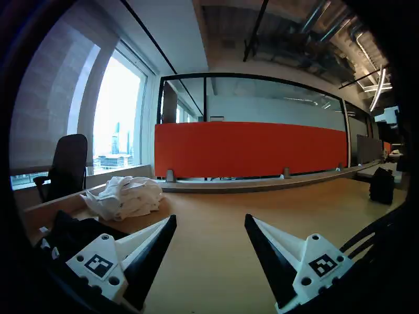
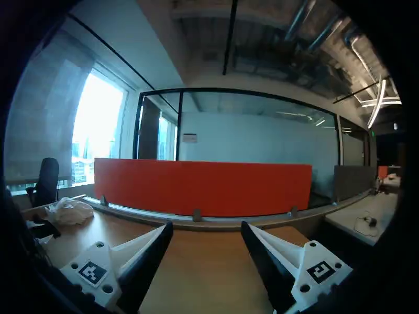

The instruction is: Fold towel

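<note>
**Left gripper** [image 1: 209,216]: two white plastic fingers with black inner faces, each carrying a square black-and-white marker. The jaws stand wide apart and hold nothing. It hovers above the near part of the bench.

**Right gripper** [image 2: 207,224]: same build. The jaws are spread wide and empty, above bare bench surface.

**Light wooden bench** [image 1: 214,272]: a smooth tan top that runs back to a grey rail along its far edge.

**Crumpled white cloth towel** [image 1: 125,196]: an unfolded heap at the far left of the bench, close to the far edge, well apart from both grippers. In the right gripper view it appears as a small pale bundle [image 2: 68,211] far to the left.

**Dark fabric item** [image 1: 65,233]: at the near left edge of the bench, just in front of the towel. Its kind cannot be told.

**Black boxy object** [image 1: 382,186]: at the far right of the bench.

**Orange divider panel** [image 1: 251,149]: upright along the far edge of the bench.

**Black office chair** [image 1: 65,167]: beyond the left end of the bench, before a bright window [image 1: 118,125].
</note>
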